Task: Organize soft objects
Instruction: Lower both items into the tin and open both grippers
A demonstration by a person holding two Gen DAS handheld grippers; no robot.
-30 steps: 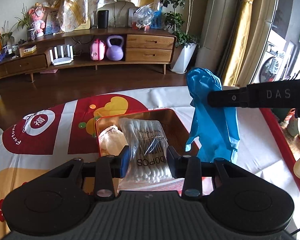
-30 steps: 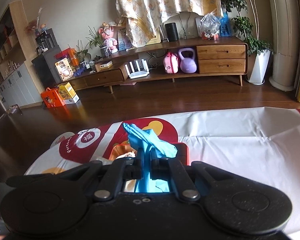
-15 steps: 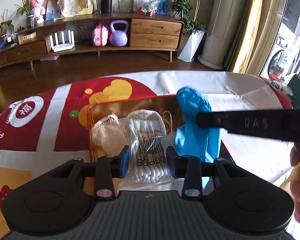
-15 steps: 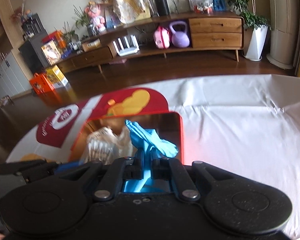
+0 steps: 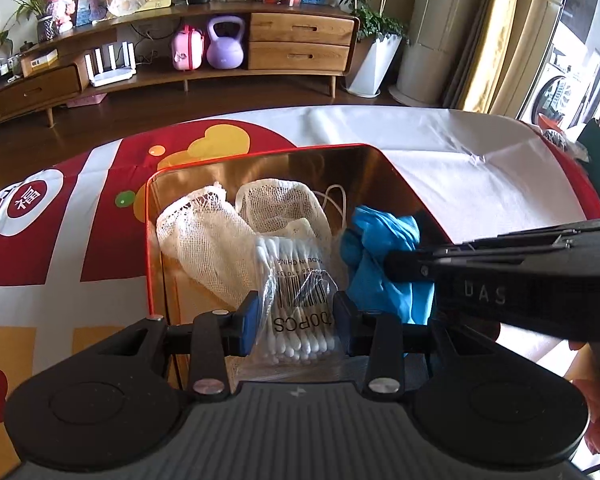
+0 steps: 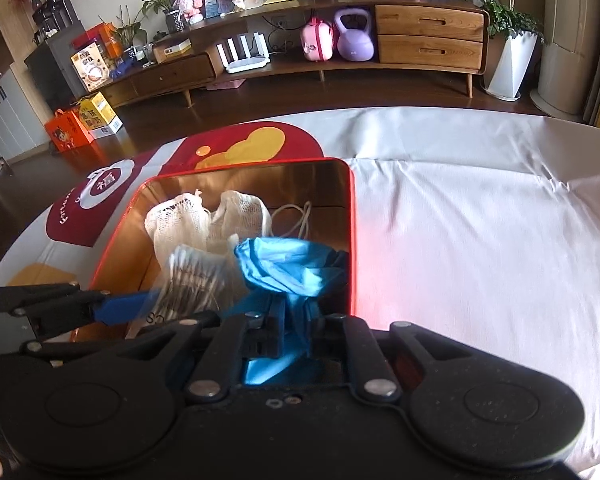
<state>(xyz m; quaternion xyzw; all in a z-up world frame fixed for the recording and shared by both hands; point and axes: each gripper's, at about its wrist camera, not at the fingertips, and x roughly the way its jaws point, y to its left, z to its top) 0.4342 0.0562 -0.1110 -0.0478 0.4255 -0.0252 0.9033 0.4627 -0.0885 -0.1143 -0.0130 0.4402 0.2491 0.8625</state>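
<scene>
Black hand-held gripper (image 5: 296,320), blue pads (image 5: 249,320)

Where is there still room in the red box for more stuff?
The red box is bare along its left wall beside the mesh bags. The middle and right are crowded by the cotton swab pack and blue glove.

The left gripper (image 5: 296,322) points forward and down, its blue-padded fingers (image 5: 249,322) drawn partway together and pressing on something held between them. The right gripper (image 6: 298,334) reaches in from the right side (seen side-on in the left wrist view), tilted down, its jaws closed tight on material. Both sit close together, the right just beside the left.
</scene>
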